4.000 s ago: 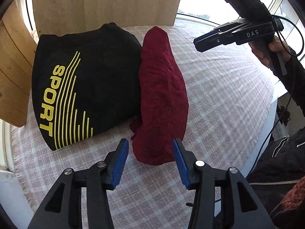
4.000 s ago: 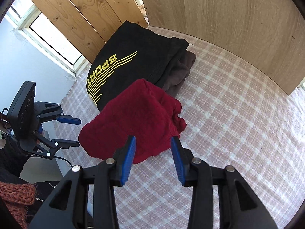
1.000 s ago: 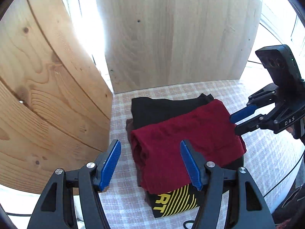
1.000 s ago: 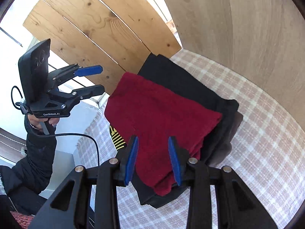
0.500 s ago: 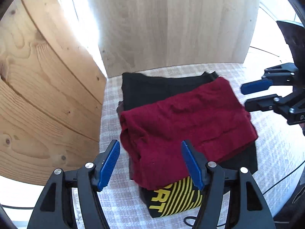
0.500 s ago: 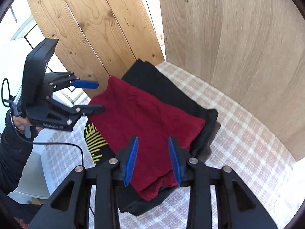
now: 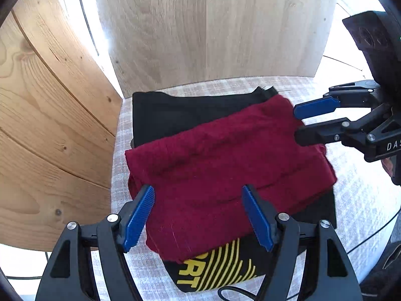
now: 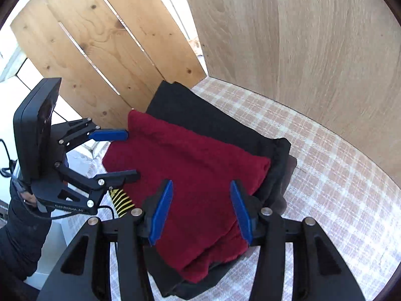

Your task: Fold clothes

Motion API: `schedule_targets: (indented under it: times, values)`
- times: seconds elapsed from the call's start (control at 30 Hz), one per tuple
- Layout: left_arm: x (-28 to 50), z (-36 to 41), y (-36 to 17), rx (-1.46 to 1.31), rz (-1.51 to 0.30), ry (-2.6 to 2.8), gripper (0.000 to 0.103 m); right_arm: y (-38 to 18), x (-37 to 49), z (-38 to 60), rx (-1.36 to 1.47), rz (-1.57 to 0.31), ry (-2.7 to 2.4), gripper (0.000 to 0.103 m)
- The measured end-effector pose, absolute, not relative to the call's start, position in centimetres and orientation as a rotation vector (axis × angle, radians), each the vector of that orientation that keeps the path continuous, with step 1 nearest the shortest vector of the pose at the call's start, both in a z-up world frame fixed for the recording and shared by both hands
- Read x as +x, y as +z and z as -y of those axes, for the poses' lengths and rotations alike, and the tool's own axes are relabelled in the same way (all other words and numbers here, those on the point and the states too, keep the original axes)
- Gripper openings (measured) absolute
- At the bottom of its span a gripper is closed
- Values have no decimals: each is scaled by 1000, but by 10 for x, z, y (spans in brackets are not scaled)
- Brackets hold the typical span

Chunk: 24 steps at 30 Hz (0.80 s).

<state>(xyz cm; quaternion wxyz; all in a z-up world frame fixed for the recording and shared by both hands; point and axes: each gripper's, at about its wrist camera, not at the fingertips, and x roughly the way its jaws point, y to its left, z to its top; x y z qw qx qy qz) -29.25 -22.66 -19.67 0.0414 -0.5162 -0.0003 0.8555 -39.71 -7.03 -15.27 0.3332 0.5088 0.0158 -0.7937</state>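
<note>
A nubbly red garment (image 7: 225,165), folded to a rough rectangle, lies on top of a smooth black garment (image 7: 175,110) with yellow stripes, both on the pink-checked cloth (image 8: 325,165) of the counter, against grainy wood panels (image 8: 300,37). Left hand-held gripper (image 7: 198,218) hangs spread over the near edge; right hand-held gripper (image 8: 200,210) is spread too, gripping nothing.

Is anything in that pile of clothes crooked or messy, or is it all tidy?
Slightly untidy. The red garment lies skewed on the black SPORT shirt, its corners not lined up, and it overhangs the stack's edge in the right wrist view. Nothing looks spilled or damaged.
</note>
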Motion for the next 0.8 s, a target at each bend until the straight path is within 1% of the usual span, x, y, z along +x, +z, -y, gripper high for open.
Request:
schedule_targets:
  times: [0.07,0.1,0.17,0.23,0.3,0.4,0.5,0.57,0.67,0.8]
  values:
    - [-287,222,-200,-1581,-14,2600,72,-154,-376,73,1323,-87,-2060,48]
    - [-284,219,-202,-1581,-21,2591,74,-163,-369,76,1341,-140,-2067,48]
    - [-290,223,-220,-1657,-55,2593,74,-188,-361,84,1392,-283,-2078,48]
    - [-287,223,-219,-1656,-25,2622,77,-208,-356,88,1418,-362,-2074,49]
    - [-278,221,-208,-1615,32,2658,77,-195,-350,85,1399,-341,-2105,48]
    - [-265,218,-192,-1551,118,2708,77,-163,-334,71,1327,-243,-2210,49]
    - [-250,211,-176,-1490,192,2762,77,-143,-313,62,1329,-231,-2316,54]
    - [-227,194,-167,-1465,199,2821,78,-136,-299,59,1358,-243,-2374,59]
    - [-194,171,-155,-1443,205,2889,79,-127,-278,52,1370,-218,-2449,60]
    - [-152,144,-139,-1424,235,2933,79,-112,-246,48,1368,-234,-2514,63]
